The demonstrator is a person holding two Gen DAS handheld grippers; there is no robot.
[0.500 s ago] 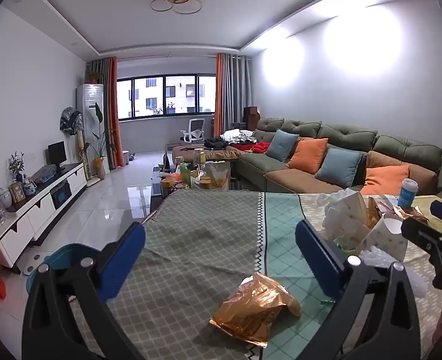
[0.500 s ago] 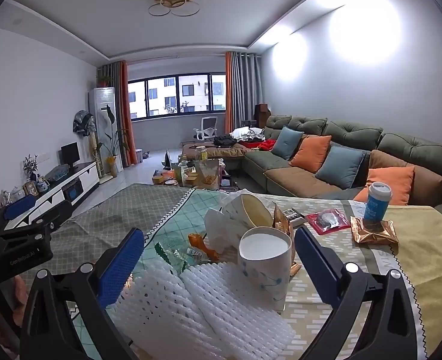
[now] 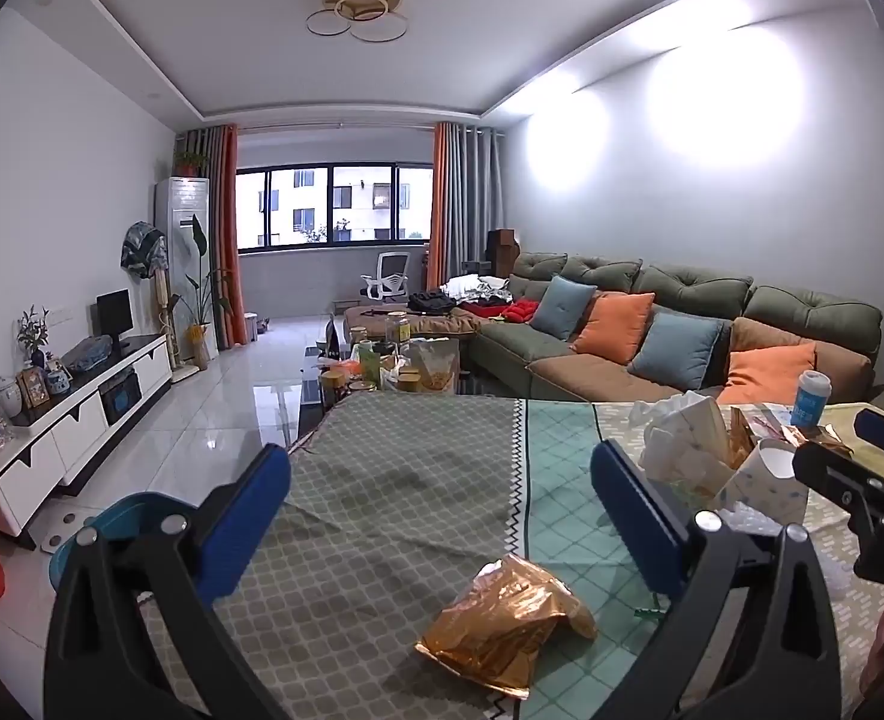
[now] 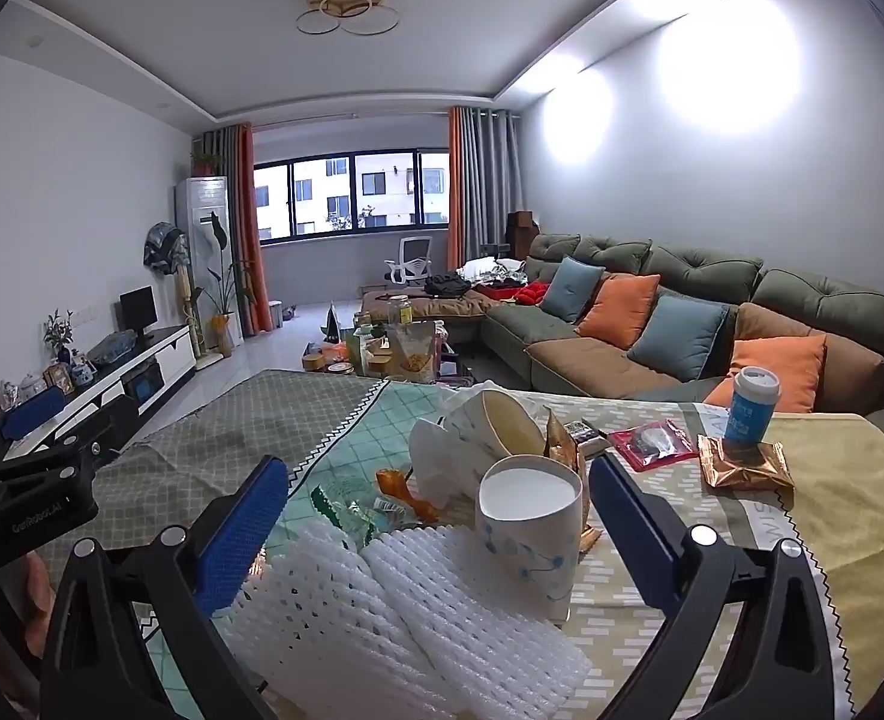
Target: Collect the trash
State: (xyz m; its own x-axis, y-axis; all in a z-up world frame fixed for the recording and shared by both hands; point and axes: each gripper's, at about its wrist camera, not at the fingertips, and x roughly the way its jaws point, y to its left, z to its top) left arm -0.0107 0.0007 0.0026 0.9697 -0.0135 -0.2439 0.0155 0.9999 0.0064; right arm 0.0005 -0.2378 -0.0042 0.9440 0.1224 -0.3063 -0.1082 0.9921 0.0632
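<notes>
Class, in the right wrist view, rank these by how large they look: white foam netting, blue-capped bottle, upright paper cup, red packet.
1. White foam netting, clearly largest, though nearest the camera.
2. Upright paper cup.
3. Blue-capped bottle and red packet look alike; both lie farther back, so unranked.

both views are evenly lit and fairly sharp. two blown-out white glare patches sit on the right wall (image 3: 724,96), and pale daylight comes through the far window (image 3: 334,204). the glossy floor (image 3: 220,420) mirrors that light. fisheye distortion bends the ceiling lines and walls, and the corners fall to black vignette. shadows on the tablecloth (image 4: 298,420) are soft and faint.
</notes>
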